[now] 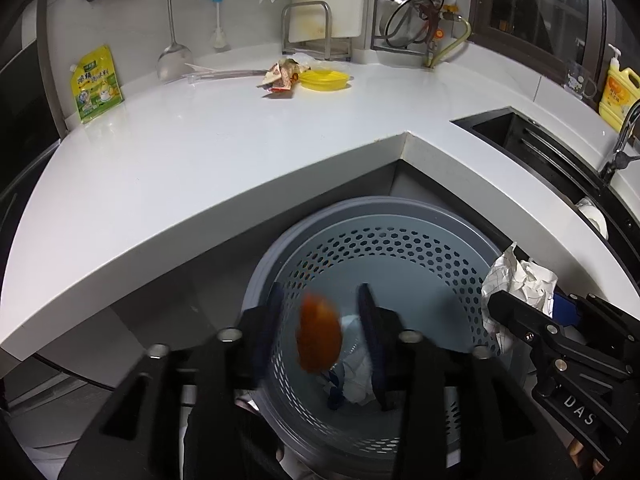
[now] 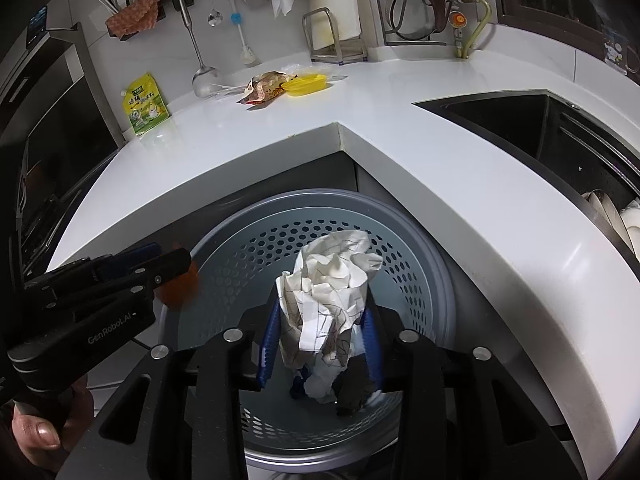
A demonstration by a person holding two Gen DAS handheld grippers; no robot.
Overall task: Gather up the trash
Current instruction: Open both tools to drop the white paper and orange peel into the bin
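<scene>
1. Below, the left hand-held gripper [image 1: 320, 332] stood wide open over the bin [image 1: 460, 220], a blurred orange scrap [image 1: 319, 338] loose between its fingers.
2. The right hand-held gripper [image 2: 320, 344] pinched crumpled paper [image 2: 328, 292] above that bin.
3. Wrappers [image 1: 282, 76] lay on the worktop [image 1: 240, 140].

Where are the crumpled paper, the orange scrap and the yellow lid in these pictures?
crumpled paper [image 2: 328, 300]: right wrist view, middle of the wad.
orange scrap [image 1: 319, 335]: left wrist view, centre of the blurred piece.
yellow lid [image 1: 324, 79]: left wrist view, its flat top.
</scene>
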